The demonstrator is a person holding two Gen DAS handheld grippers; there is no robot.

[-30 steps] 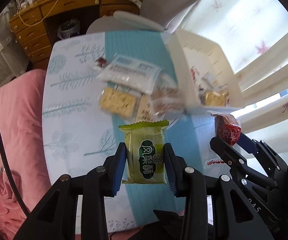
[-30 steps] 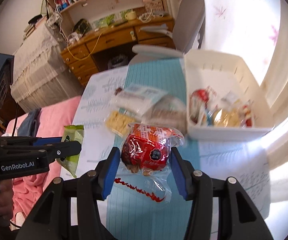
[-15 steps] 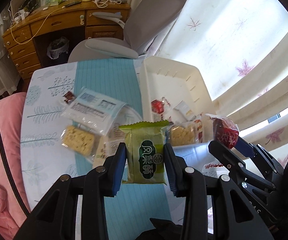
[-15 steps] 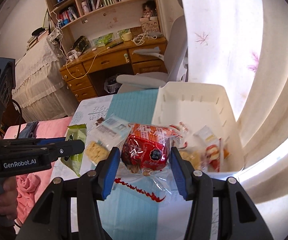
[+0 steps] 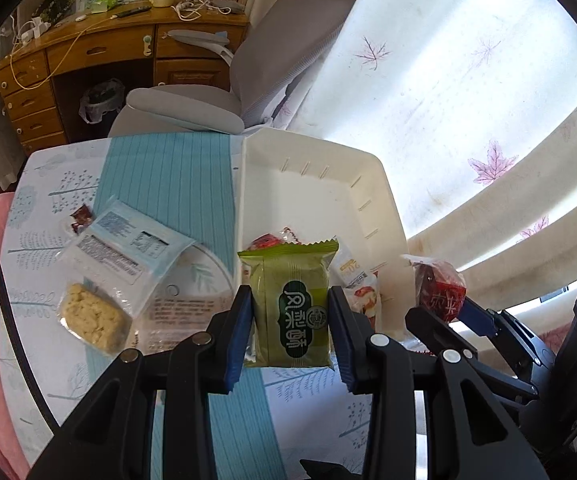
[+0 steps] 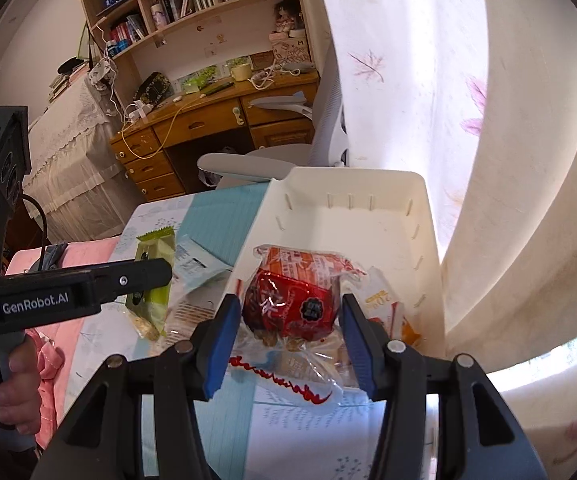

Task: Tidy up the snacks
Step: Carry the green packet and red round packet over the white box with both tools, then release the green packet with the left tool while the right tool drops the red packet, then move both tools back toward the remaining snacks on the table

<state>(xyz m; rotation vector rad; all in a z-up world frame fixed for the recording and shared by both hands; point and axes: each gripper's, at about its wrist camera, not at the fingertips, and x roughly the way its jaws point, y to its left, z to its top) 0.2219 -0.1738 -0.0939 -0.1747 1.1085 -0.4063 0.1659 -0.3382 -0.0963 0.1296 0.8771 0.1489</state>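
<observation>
My left gripper (image 5: 290, 320) is shut on a green snack packet (image 5: 290, 304) and holds it upright above the near edge of the white bin (image 5: 328, 176). My right gripper (image 6: 288, 332) is shut on a red snack in clear wrap (image 6: 292, 300), held over the near end of the white bin (image 6: 352, 208). The right gripper with the red snack (image 5: 440, 292) also shows at the right of the left wrist view. The left gripper and green packet (image 6: 152, 280) show at the left of the right wrist view. Several snacks (image 5: 362, 288) lie in the bin's near end.
On the blue-and-white tablecloth (image 5: 168, 176) left of the bin lie a pale blue packet (image 5: 128, 244), a cracker pack (image 5: 92, 320) and a small dark candy (image 5: 79, 216). A grey chair (image 5: 216, 92) and wooden desk (image 5: 88, 52) stand beyond the table.
Both grippers have moved forward and right with their snacks, from above the loose packets on the table to the near end of the white bin.
</observation>
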